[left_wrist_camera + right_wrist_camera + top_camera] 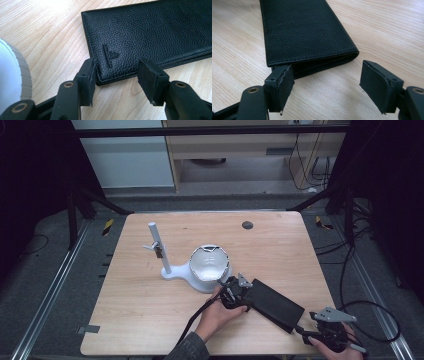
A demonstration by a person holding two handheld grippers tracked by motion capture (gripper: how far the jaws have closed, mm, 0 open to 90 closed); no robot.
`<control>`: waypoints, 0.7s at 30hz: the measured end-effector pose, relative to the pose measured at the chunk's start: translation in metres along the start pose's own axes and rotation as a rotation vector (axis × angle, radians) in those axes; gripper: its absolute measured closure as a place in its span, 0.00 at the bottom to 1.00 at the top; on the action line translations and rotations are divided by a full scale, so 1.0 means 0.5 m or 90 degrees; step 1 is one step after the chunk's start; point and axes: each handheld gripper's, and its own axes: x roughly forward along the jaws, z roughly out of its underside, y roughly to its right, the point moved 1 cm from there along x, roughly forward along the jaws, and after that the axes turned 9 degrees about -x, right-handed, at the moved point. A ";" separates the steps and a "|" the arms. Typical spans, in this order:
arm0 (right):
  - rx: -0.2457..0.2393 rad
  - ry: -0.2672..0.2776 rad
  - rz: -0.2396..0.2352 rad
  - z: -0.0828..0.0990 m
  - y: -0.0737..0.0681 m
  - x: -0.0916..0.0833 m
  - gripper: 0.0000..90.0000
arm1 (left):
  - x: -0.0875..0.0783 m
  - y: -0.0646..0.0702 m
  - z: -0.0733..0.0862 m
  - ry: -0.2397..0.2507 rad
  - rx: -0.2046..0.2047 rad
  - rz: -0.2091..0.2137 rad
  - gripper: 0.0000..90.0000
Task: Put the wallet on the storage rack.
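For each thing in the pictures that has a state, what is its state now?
wallet: closed, flat on the table
left gripper: open, jaws astride a wallet corner, one pad at its edge
right gripper: open, jaws at the wallet's other end, no grip
bowl: upright on the white stand
stand's post: upright

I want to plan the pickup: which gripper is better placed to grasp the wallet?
Probably the left gripper: a corner of the black leather wallet lies between its open jaws. The right gripper touches the edge with one pad.
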 end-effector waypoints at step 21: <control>0.048 0.045 0.032 -0.007 0.033 -0.022 0.28 | -0.021 0.022 0.009 0.028 0.030 -0.029 0.36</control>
